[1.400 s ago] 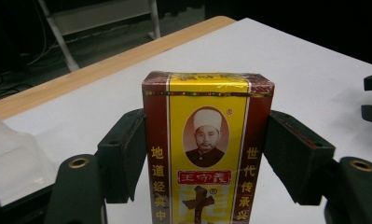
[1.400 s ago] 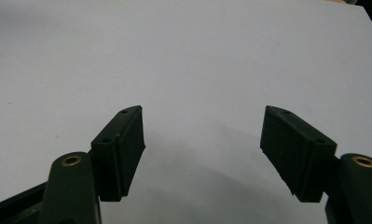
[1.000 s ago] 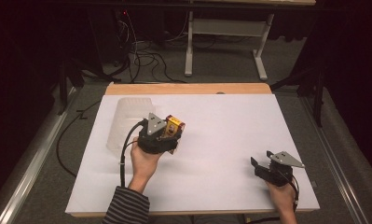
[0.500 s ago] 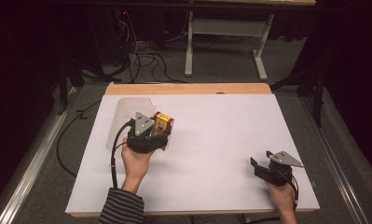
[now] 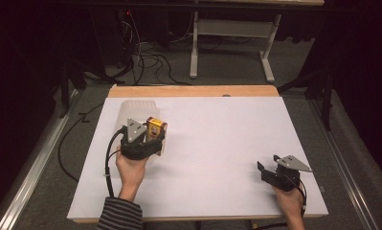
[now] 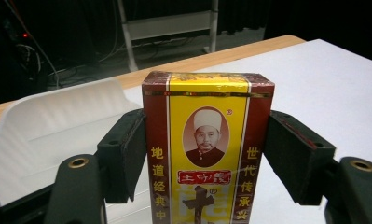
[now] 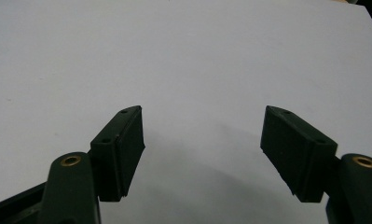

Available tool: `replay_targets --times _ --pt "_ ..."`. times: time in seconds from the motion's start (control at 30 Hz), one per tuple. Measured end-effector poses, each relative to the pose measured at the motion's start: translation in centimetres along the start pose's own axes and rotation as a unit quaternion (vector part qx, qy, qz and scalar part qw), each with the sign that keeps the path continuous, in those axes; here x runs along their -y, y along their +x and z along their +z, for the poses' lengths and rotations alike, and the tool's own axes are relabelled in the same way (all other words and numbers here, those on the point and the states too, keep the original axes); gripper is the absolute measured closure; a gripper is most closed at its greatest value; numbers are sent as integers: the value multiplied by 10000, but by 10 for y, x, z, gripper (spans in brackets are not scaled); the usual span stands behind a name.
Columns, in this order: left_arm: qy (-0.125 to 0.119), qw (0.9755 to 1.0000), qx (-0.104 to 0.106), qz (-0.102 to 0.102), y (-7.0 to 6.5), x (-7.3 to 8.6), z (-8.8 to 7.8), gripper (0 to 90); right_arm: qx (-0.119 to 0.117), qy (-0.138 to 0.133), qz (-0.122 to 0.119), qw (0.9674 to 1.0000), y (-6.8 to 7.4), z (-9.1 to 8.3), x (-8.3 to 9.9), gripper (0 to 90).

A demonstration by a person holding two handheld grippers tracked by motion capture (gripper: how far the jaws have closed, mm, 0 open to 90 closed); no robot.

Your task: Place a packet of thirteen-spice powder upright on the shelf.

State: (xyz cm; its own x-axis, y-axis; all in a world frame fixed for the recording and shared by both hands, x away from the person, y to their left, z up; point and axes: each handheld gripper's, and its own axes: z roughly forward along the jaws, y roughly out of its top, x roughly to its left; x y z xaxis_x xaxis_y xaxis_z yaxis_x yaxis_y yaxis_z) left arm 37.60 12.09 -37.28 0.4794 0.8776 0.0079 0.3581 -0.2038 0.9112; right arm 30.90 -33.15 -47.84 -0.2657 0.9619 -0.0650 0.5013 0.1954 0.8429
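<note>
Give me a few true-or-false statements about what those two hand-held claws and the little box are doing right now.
1. The left gripper is clamped on a yellow and red box. True.
2. The right gripper holds a box too. False: its jaws stand open over the bare white table.
3. The box stands upright between the jaws. True.
4. The box lies inside the white tray. False: it is held beside the tray.

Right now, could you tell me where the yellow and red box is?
The box is clamped in the left gripper at the left of the high view, beside the white tray near the table's far-left corner.
</note>
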Motion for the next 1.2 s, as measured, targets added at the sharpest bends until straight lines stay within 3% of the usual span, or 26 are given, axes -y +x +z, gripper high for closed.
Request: replay_targets --times 0.63,1.2 --pt "-48 9993 -299 -215 16 9 -10 327 -10 22 -18 10000 0 0 0 305" --pt "112 9980 -543 -306 27 21 -9 325 -9 2 -47 10000 0 0 0 305"
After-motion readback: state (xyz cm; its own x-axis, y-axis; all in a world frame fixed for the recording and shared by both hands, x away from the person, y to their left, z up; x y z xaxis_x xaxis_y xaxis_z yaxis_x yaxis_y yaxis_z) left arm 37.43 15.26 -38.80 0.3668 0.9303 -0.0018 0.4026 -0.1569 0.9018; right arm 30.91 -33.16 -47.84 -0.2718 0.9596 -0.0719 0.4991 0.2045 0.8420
